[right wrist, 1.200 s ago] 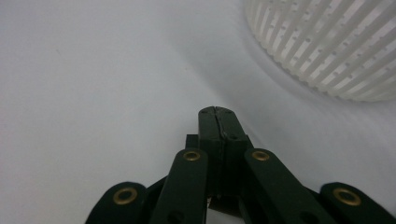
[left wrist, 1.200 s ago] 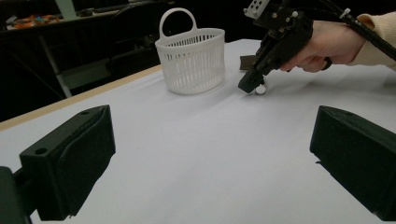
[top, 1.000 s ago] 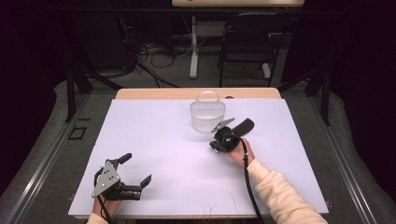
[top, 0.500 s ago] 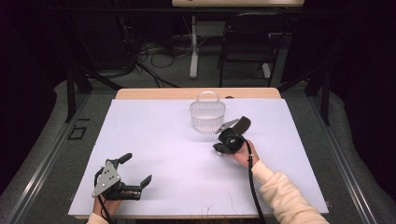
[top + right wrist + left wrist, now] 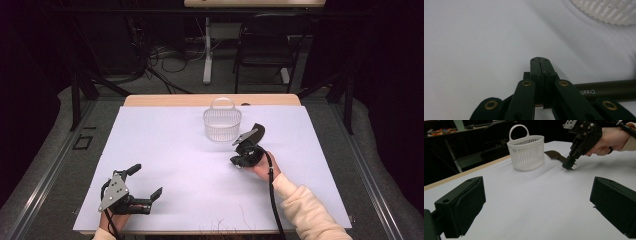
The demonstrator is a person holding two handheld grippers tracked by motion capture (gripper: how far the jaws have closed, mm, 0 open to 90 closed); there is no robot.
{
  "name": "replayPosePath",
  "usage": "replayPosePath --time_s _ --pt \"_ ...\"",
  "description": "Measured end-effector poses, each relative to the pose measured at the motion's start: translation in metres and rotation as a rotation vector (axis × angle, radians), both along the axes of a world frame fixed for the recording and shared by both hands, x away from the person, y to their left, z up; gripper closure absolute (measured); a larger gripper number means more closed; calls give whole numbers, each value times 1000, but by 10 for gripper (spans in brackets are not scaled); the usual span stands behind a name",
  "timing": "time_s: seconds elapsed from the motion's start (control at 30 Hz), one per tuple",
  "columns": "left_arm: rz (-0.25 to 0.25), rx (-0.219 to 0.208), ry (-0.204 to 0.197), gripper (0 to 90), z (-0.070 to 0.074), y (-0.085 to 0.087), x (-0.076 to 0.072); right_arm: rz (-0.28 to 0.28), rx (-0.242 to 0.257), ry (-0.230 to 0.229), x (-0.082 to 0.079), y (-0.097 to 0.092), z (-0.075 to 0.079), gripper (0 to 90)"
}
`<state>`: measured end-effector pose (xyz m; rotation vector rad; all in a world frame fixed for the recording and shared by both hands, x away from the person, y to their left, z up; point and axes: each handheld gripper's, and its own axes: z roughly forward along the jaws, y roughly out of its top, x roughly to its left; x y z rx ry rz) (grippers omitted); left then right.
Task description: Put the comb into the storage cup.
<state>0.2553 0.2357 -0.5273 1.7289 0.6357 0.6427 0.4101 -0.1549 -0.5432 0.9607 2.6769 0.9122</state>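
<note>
Sitting on white table cover [image 5: 165, 150], white slatted plastic basket [image 5: 222, 124], contents unclear; right gripper [image 5: 540, 62] pressing jaws together over dark cylinder [image 5: 609, 90] lettered "Creati"; left gripper [image 5: 145, 181] spreading wide.

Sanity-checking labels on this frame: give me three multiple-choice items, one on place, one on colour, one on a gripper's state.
1. Where does the basket stand?
A) on the far part of the white sheet
B) on the floor
C) on a chair

2. What colour is the basket?
A) red
B) white
C) black

3. The right gripper has its jaws:
A) wide open
B) shut
C) clamped on the basket's handle

Answers:
1. A, it sits on the sheet beyond the right gripper.
2. B, its slatted wall and handle are white.
3. B, the right gripper view shows the jaws pressed together.
</note>
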Motion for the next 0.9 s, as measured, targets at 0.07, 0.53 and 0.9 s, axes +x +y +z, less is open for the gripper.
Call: replayPosePath --time_s 0.07,0.53,0.9 --pt "0 1 0 2 0 0 0 4 -2 0 -1 -1 1 900" --pt "0 -2 0 2 0 0 0 -22 -14 28 -4 -10 3 900" --pt "0 -3 1 2 0 0 0 -32 -31 37 -4 -14 3 900"
